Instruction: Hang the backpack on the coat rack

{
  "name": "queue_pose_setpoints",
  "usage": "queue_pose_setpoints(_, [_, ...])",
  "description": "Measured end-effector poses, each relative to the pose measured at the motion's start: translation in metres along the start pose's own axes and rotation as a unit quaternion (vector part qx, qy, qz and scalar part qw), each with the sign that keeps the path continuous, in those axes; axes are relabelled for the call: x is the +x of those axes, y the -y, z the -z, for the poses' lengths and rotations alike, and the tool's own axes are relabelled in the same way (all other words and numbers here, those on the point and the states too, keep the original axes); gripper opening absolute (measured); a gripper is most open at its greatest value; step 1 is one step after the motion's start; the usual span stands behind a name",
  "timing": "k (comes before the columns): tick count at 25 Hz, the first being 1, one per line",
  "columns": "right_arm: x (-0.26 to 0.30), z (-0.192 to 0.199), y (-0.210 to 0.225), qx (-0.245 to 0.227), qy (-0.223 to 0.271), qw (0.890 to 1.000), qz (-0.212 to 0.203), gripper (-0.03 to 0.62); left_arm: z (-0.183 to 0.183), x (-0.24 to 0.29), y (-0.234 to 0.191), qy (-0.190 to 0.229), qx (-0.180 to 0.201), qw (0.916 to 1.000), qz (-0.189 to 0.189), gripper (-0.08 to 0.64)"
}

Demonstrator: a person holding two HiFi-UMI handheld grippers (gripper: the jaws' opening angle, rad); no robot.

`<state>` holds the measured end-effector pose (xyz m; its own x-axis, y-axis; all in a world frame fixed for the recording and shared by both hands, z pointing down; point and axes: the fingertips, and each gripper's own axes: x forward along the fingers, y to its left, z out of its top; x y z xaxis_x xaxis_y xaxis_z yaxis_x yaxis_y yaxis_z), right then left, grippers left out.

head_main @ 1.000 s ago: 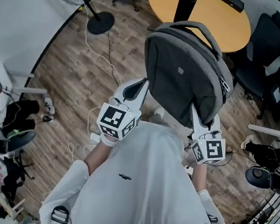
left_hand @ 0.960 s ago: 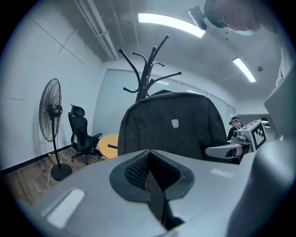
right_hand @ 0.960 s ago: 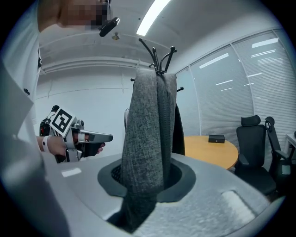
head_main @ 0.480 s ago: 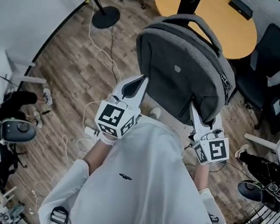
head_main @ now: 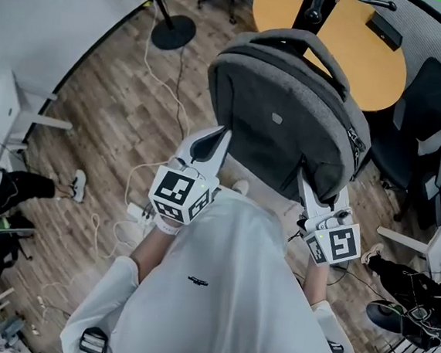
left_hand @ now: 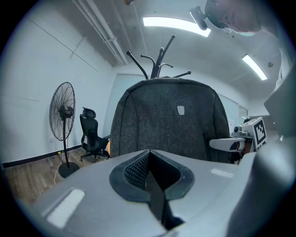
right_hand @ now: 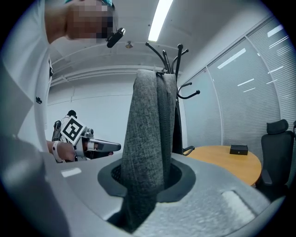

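Observation:
I hold up a grey backpack (head_main: 288, 116) ahead of me, with its top handle (head_main: 303, 40) toward the black coat rack (head_main: 310, 6). My right gripper (head_main: 312, 190) is shut on the bag's lower right edge, and grey fabric (right_hand: 148, 129) rises out of its jaws (right_hand: 145, 185). My left gripper (head_main: 220, 137) sits at the bag's lower left edge. Its jaws (left_hand: 150, 171) stand shut, with only a thin dark line in the seam. Straight ahead of it the whole bag (left_hand: 169, 125) shows, with the rack's hooks (left_hand: 159, 58) above it. The same hooks (right_hand: 171, 53) stand just behind the bag's top.
A round wooden table (head_main: 365, 46) stands behind the rack, with black office chairs (head_main: 428, 114) to its right. A standing fan (left_hand: 62, 113) with its round base (head_main: 172, 31) is at the far left. Cables (head_main: 155, 88) trail across the wooden floor. A person (head_main: 2, 190) is at the left edge.
The backpack and both grippers have shifted a little toward the coat rack. The rack's hooks have come into view at the top. The right gripper's hold is unchanged.

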<state>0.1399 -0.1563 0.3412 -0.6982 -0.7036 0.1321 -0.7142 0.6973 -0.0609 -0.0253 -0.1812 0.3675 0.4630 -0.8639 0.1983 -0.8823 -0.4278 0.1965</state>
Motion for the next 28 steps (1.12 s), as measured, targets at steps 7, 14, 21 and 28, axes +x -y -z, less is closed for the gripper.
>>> queue_pose_setpoints(7, [0.006, -0.02, 0.003, -0.014, 0.02, 1.0, -0.018, 0.103, -0.012, 0.005, 0.001, 0.01, 0.003, 0.9999, 0.003, 0.015])
queue_pose_setpoints(14, [0.016, -0.035, 0.014, -0.014, 0.043, 0.999, -0.026, 0.103, -0.021, 0.009, 0.0, 0.02, 0.007, 0.9998, 0.0, 0.015])
queue_pose_setpoints(21, [0.034, -0.041, 0.021, -0.006, 0.05, 0.998, -0.031, 0.103, -0.029, 0.013, -0.009, 0.027, 0.009, 0.9996, -0.006, 0.015])
queue_pose_setpoints(28, [0.04, -0.034, 0.024, 0.01, 0.044, 0.998, -0.034, 0.103, -0.028, 0.012, -0.01, 0.025, 0.008, 0.9996, -0.008, 0.015])
